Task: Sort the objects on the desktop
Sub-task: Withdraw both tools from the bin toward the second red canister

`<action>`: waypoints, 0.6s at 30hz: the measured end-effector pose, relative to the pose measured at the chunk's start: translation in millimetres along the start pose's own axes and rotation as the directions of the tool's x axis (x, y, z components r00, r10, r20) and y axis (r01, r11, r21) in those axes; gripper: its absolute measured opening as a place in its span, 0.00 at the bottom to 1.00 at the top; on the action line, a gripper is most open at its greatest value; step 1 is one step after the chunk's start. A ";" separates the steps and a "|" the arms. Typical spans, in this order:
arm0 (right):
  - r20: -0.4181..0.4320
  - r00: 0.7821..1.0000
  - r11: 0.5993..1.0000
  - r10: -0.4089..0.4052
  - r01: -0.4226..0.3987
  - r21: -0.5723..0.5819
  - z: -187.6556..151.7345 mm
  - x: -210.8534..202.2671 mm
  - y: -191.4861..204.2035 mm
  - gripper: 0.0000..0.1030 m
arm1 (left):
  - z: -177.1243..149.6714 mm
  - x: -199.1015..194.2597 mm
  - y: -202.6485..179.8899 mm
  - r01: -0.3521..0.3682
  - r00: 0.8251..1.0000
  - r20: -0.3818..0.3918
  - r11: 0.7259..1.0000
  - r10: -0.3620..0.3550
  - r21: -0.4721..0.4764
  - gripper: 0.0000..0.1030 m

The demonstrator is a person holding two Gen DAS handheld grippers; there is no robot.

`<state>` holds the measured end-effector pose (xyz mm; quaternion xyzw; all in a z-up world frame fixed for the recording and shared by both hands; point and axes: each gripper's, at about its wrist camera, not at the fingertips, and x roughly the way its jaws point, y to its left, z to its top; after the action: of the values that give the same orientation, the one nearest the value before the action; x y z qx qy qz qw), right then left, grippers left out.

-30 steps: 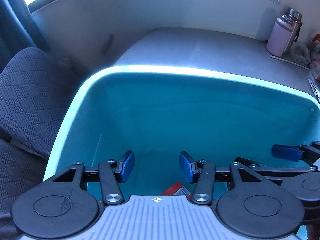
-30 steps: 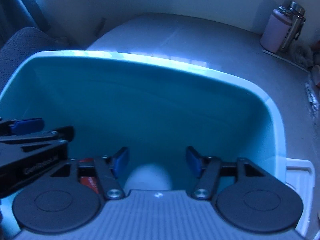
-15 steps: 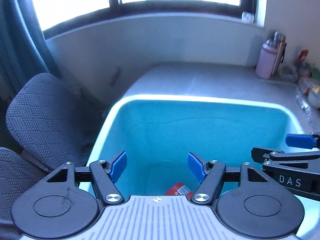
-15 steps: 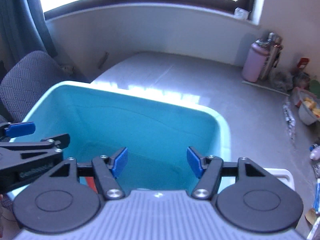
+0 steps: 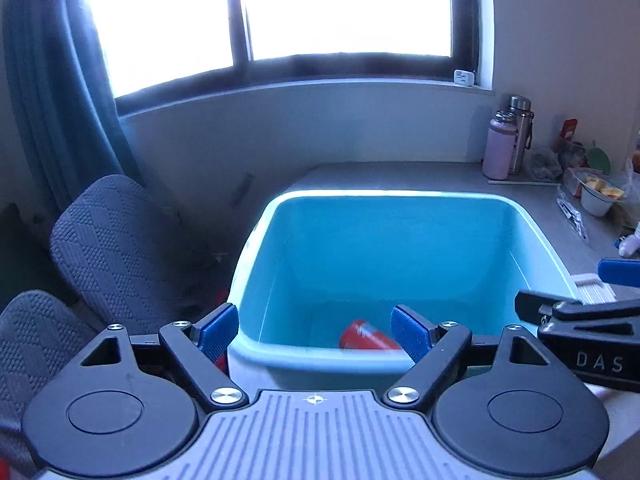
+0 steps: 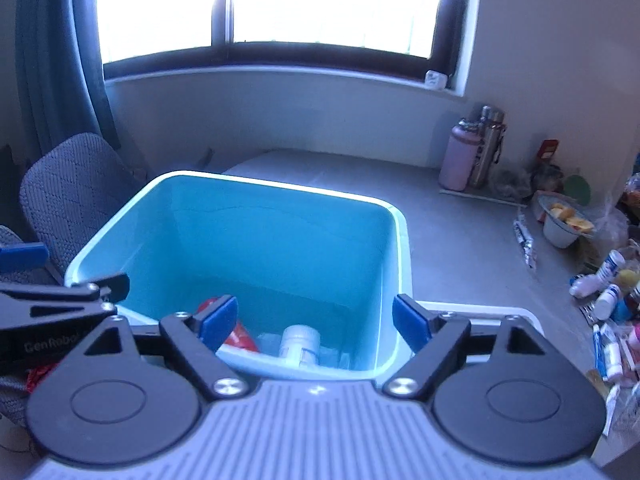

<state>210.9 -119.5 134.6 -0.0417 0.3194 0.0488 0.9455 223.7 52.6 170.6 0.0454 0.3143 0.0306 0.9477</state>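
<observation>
Above the blue bin (image 5: 276,220), left gripper (image 5: 316,330) and right gripper (image 6: 314,322) hold nothing, jaws opening wide; red can (image 5: 366,336) and white bottle (image 6: 300,342) lie on the bin floor below the fingers.

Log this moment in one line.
left hand-held gripper: opening, empty | right hand-held gripper: opening, empty | blue bin: red item, white bottle

Red can (image 5: 366,336), white bottle (image 6: 300,342) lying inside turquoise bin (image 6: 402,248)
</observation>
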 end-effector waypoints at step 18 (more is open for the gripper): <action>0.090 0.996 0.997 0.002 -0.009 0.082 -96.7 -63.6 1.7 0.83 | -125.2 -64.2 -0.3 0.039 0.998 0.050 0.999 -0.038 -0.024 0.83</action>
<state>102.5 -132.6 96.6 0.0002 0.2783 0.0400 0.9597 97.4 55.1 108.6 0.0282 0.2910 0.0150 0.9562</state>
